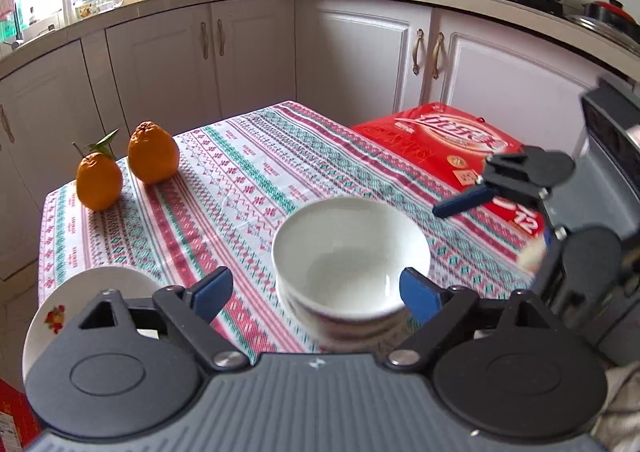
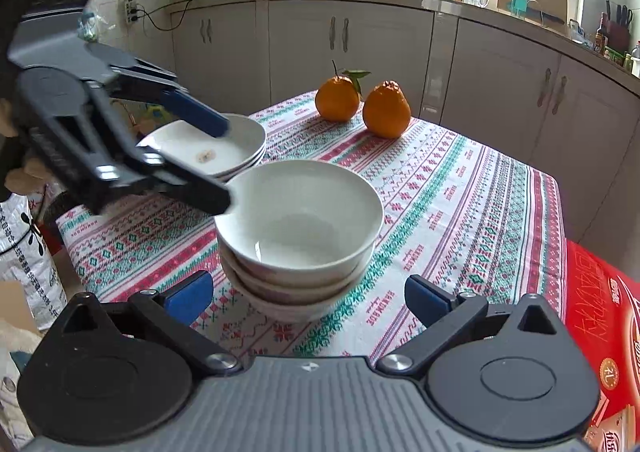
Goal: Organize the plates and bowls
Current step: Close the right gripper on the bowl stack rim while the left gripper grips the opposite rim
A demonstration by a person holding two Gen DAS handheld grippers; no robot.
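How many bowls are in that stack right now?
3 white ceramic bowls, nested in one stack mid-table on the patterned tablecloth: top bowl, middle, bottom. A thinner one could be hidden between.

plates (image 1: 92,292): partly hidden by tongs | red box (image 2: 600,312): cut off

Three white bowls (image 2: 298,228) sit nested in one stack near the centre of the bench (image 2: 460,211). At about ten o'clock from that stack, white plates (image 2: 224,143) lie piled together; three rims show, though the lower ones are partly hidden. Two oranges (image 2: 386,109) stand side by side at about twelve o'clock from the bowls, one of them with a stem and leaves. One red box (image 1: 448,147) lies at about three o'clock, off the edge of the cloth. Two grippers are in view: the left gripper (image 2: 224,165) and the right gripper (image 2: 308,294).
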